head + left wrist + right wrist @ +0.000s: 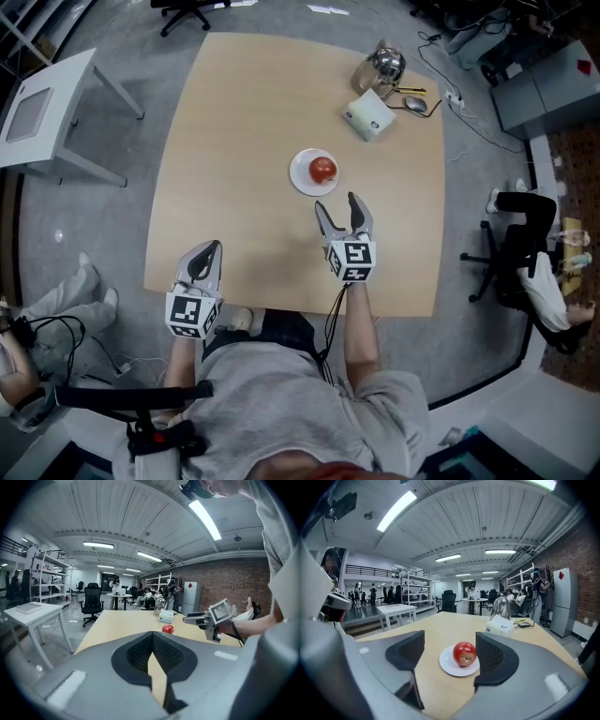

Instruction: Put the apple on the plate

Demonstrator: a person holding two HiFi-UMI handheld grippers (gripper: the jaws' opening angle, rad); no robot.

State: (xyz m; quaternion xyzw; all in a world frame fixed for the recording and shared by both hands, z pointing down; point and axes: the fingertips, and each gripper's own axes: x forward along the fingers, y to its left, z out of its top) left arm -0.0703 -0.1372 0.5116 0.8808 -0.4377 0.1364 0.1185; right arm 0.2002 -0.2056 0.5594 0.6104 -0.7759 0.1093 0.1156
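A red apple [322, 170] rests on a small white plate [302, 180] near the middle of the wooden table [234, 141]. My right gripper [344, 214] hovers just short of the plate, open, with nothing between its fingers. In the right gripper view the apple [464, 653] and plate [449, 666] lie beyond the spread jaws of the right gripper [450, 639], untouched. My left gripper [208, 255] hangs over the table's near edge, shut and empty. In the left gripper view the left gripper [152, 634] has its pads meeting at the tips, with the apple [168, 629] far ahead and the right gripper [190, 619] to the right.
A white tissue box [368, 114], a metal kettle [382, 66] and a mouse [415, 104] sit at the table's far right corner. A white side table [42, 112] stands to the left on the floor, and an office chair [511, 253] to the right.
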